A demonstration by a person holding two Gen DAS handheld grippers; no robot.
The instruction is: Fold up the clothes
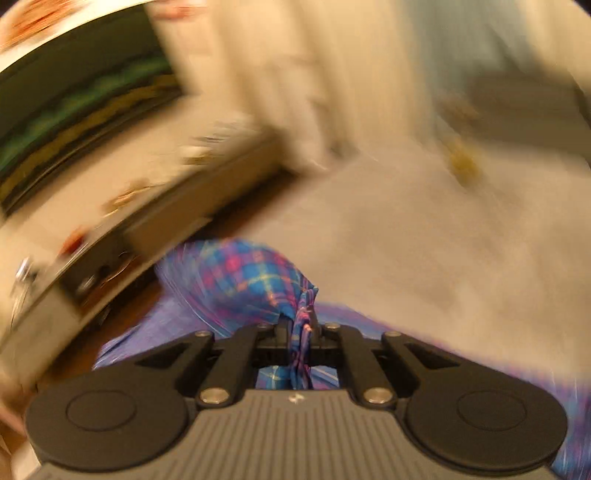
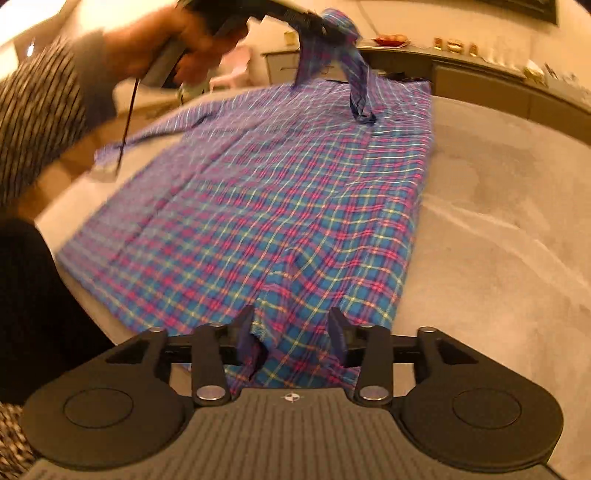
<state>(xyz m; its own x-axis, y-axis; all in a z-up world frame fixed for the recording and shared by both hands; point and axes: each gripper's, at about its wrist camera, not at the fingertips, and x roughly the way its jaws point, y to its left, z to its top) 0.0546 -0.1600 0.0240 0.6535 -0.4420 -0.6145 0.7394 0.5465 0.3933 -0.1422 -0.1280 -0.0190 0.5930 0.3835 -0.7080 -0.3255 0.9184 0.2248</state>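
A blue, pink and yellow plaid shirt (image 2: 277, 203) lies spread flat on a pale grey surface (image 2: 498, 221). At its far end my left gripper (image 2: 317, 22), held by a hand (image 2: 184, 37), lifts a bunch of the cloth, and a sleeve (image 2: 358, 85) hangs down from it. In the blurred left wrist view the left gripper (image 1: 301, 325) is shut on a pinched fold of the plaid shirt (image 1: 251, 273). My right gripper (image 2: 291, 325) stands open over the near hem; the cloth lies between its fingers (image 2: 245, 328) and is not pressed.
A long low sideboard (image 2: 461, 62) with small items stands beyond the surface. A pink chair (image 2: 236, 62) is at the back. The person's striped sleeve (image 2: 37, 122) and dark leg (image 2: 29, 295) are at the left edge. A dark cord (image 2: 127, 122) hangs from the left gripper.
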